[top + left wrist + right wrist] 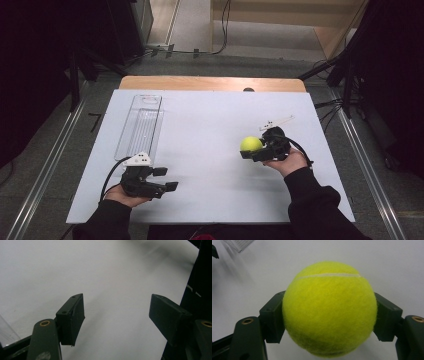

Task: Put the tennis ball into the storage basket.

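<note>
right gripper (248,151) has the tennis ball (251,144) clamped btwn both jaws, ball sits on the right half of the table (210,125), looks just lifted or about to be. left gripper (167,179) idle near the front edge, jaws wide apart w/ nothing in them. clear tray (140,125) lies far left. step in hand prob carrying the ball; next move likely needs a steady sweep over to the tray w/o loosening the grip
</note>
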A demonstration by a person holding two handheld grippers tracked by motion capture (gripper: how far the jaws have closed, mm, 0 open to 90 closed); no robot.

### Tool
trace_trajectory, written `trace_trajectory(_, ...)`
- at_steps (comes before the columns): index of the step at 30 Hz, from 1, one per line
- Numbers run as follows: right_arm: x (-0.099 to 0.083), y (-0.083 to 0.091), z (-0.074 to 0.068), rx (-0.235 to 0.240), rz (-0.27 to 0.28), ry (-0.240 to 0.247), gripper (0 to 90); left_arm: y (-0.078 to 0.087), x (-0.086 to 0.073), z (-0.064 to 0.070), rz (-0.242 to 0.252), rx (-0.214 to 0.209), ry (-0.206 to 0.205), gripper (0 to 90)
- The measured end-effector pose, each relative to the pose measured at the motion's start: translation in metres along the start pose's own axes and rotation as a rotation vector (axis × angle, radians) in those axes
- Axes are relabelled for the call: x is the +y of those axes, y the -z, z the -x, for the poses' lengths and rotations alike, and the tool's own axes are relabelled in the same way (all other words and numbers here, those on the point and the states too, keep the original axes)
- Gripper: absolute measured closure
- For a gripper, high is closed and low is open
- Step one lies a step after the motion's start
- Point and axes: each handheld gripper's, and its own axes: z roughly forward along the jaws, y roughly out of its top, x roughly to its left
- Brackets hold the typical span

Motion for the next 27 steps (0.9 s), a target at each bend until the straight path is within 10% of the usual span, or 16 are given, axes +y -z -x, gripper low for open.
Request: trace_trajectory(27,0.019,-0.02,-0.025,0.068,-0.027,0.056,24.0,0.0,0.0,0.001,0.002,0.007,0.003,29.1)
